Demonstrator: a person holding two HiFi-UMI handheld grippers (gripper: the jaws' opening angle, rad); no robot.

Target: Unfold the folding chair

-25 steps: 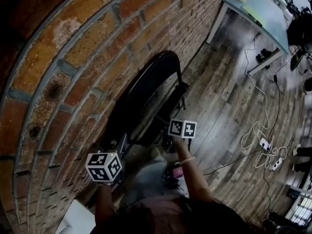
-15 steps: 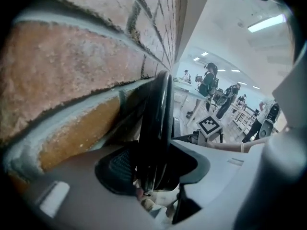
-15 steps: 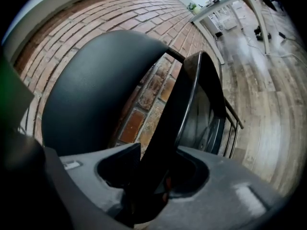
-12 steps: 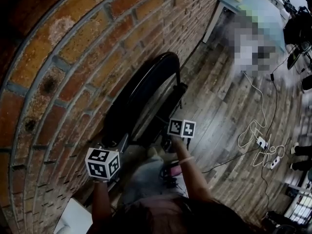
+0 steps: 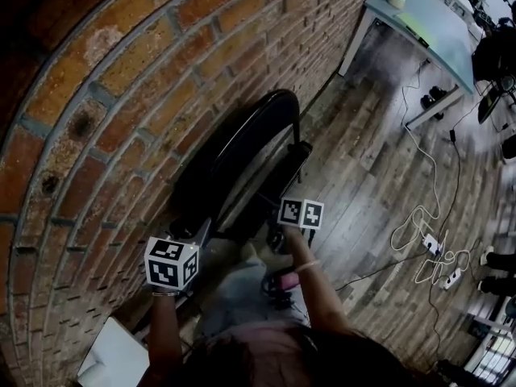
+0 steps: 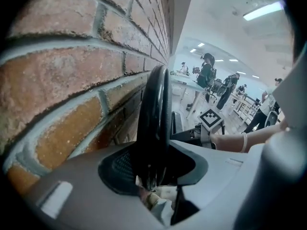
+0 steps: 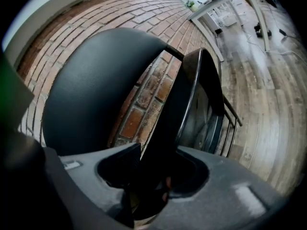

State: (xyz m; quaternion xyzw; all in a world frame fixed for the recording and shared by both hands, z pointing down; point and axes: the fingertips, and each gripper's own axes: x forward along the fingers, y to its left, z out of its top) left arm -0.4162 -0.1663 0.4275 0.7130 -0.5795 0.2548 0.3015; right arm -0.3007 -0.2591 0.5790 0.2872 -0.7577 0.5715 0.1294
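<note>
A black folding chair (image 5: 234, 164) leans folded against the brick wall (image 5: 105, 95). My left gripper (image 5: 200, 235) is at the chair's lower left edge. In the left gripper view the chair's thin black edge (image 6: 156, 109) runs between the jaws of the left gripper (image 6: 153, 176), which are closing around it; I see no firm press. My right gripper (image 5: 271, 230) is at the lower right side. In the right gripper view the right gripper (image 7: 153, 181) is shut on the dark rim of the seat (image 7: 192, 99), with the round backrest (image 7: 96, 90) beside it on the left.
A pale blue table (image 5: 427, 22) with a small plant stands at the far right. Cables and a power strip (image 5: 435, 244) lie on the wooden floor. A white object (image 5: 113, 357) sits by the wall at bottom left. Several people (image 6: 206, 75) are in the far room.
The left gripper has rolled a little and shifted along the chair's edge toward the wall. The right gripper has edged in slightly. The chair stays folded against the wall.
</note>
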